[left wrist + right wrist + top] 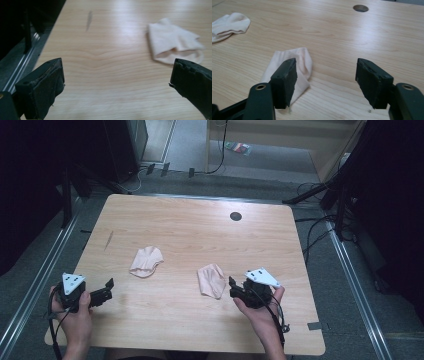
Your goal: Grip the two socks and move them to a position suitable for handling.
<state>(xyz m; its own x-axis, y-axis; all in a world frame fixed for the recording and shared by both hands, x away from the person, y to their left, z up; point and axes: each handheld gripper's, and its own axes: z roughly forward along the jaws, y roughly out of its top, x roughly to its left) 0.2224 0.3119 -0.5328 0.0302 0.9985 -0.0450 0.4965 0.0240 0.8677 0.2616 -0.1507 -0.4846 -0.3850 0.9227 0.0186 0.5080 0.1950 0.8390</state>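
Two pale cream socks lie on the wooden table (190,232). One sock (146,261) lies left of the middle, the other sock (211,280) lies nearer the front, right of the middle. My left gripper (107,289) is held low at the table's front left corner and points toward the left sock. In the left gripper view it (117,67) is open with bare wood between its jaws, and that sock (172,42) lies ahead to the right. My right gripper (327,66) is open just beside the nearer sock (303,58), which lies partly behind its left jaw.
A round cable hole (235,216) sits near the table's far edge. A thin dark mark (108,240) streaks the wood at the left. Metal floor rails (37,280) run along both sides, and cables lie on the floor at the right.
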